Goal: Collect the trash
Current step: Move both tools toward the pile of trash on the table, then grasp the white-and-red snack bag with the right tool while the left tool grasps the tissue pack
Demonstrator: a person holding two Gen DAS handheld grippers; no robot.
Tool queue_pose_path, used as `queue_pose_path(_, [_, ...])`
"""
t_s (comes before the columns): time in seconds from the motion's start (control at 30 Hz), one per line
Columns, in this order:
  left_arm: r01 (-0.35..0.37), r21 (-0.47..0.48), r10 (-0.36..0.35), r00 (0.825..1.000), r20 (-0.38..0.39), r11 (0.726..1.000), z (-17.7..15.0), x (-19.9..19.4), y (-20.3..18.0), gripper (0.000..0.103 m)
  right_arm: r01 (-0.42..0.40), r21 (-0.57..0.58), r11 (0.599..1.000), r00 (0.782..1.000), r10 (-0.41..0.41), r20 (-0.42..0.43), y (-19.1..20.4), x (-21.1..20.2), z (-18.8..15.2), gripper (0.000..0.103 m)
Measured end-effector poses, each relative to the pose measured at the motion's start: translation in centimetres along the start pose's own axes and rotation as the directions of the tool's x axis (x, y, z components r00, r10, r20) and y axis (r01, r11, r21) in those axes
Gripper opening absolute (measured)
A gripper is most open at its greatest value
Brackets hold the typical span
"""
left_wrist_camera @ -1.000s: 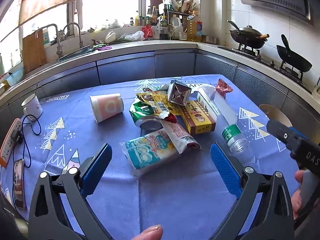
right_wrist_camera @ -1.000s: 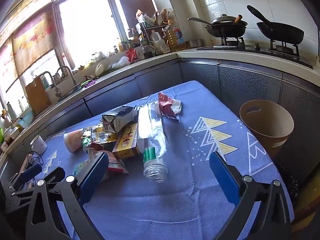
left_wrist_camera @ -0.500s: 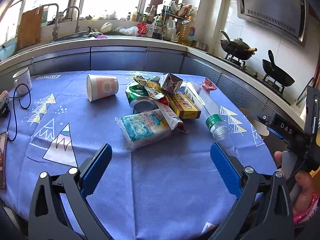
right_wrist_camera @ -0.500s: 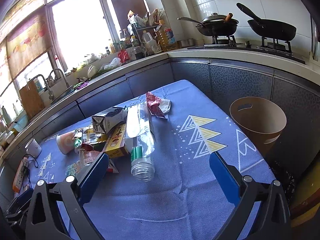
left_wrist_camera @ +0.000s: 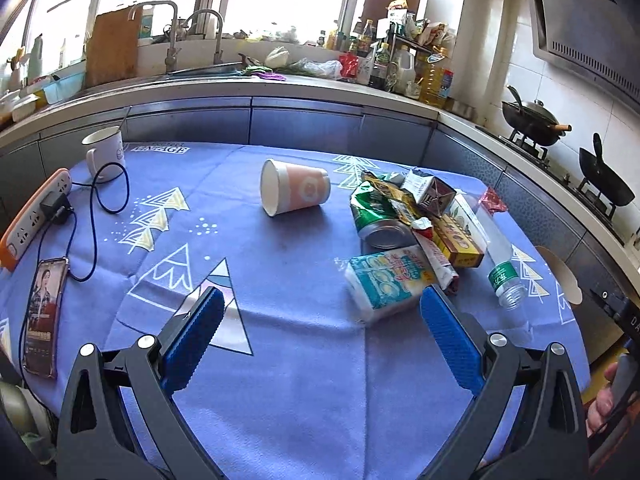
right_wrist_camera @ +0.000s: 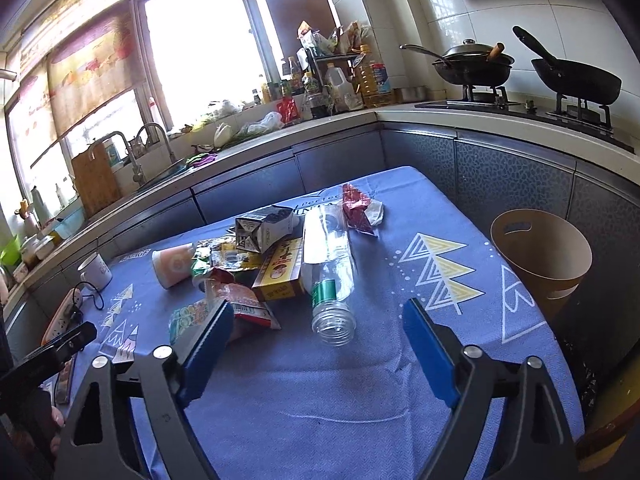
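Note:
A heap of trash lies on the blue tablecloth (left_wrist_camera: 280, 360): a tipped paper cup (left_wrist_camera: 296, 192), a green can (left_wrist_camera: 380, 220), a tissue pack (left_wrist_camera: 386, 280), a yellow box (left_wrist_camera: 460, 240), a small carton (left_wrist_camera: 432, 192) and a clear plastic bottle (right_wrist_camera: 330, 276). My left gripper (left_wrist_camera: 320, 308) hovers open over bare cloth, left of the tissue pack. My right gripper (right_wrist_camera: 318, 318) points at the bottle's open mouth. Its jaws are closing, and the pads touch nothing. A brown bin (right_wrist_camera: 540, 256) stands beside the table on the right.
A white mug (left_wrist_camera: 105, 152), an orange power strip (left_wrist_camera: 32, 216) with a black cable and a phone (left_wrist_camera: 42, 312) lie at the table's left end. A red wrapper (right_wrist_camera: 356, 210) lies behind the bottle. Counter, sink and stove with woks ring the table.
The left gripper has slid left, so the trash heap now sits to its right. The right gripper's fingers have drawn closer together, with the bottle's mouth now centred ahead of them.

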State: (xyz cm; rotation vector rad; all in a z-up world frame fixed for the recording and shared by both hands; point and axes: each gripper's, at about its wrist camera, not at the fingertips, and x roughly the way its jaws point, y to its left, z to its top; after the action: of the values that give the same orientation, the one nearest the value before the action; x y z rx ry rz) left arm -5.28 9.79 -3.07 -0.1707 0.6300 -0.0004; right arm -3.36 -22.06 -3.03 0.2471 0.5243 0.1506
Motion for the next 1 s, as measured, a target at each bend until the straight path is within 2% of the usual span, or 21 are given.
queue_pose_path(0.03, [-0.009,0.007,0.009,1.000,0.002,1.000,-0.1,-0.1,0.1,0.097,-0.020,0.002,1.000,1.000,0.020,-0.003,0.1,0.0,0.0,0.065])
queue_pose_path(0.07, [-0.017,0.014,0.017,1.000,0.004,1.000,-0.1,-0.3,0.0,0.097,-0.035,0.004,0.999,0.999,0.035,-0.006,0.2,-0.1,-0.1,0.060])
queue_pose_path(0.13, [-0.028,0.033,0.028,1.000,0.003,0.999,-0.3,-0.4,-0.2,0.095,-0.064,-0.001,0.998,0.998,0.064,-0.012,0.5,-0.2,-0.3,0.043])
queue_pose_path(0.2, [-0.027,0.053,0.027,1.000,-0.006,0.998,-0.5,-0.3,-0.5,0.089,-0.088,-0.016,0.996,0.996,0.088,-0.024,1.0,-0.2,-0.6,0.036])
queue_pose_path(0.4, [-0.004,0.085,0.008,0.999,-0.048,0.996,-1.2,0.3,-1.2,0.087,-0.108,-0.046,0.993,0.992,0.104,-0.071,2.2,0.1,-1.6,0.036])
queue_pose_path(0.63, [0.009,0.062,-0.003,0.997,-0.082,0.998,-1.5,1.6,-0.5,0.088,-0.083,-0.050,0.995,0.993,0.078,-0.089,1.9,0.0,-2.0,0.049])
queue_pose_path(0.83, [0.016,0.041,-0.010,0.991,-0.131,0.999,-2.0,3.6,0.5,0.088,-0.067,-0.048,0.997,0.988,0.059,-0.143,1.3,1.3,-2.8,0.049])
queue_pose_path(1.0, [0.062,0.050,-0.054,0.988,-0.143,0.997,-1.7,4.8,1.1,0.089,-0.063,-0.060,0.996,0.984,0.052,-0.173,1.1,2.8,-3.1,0.049])
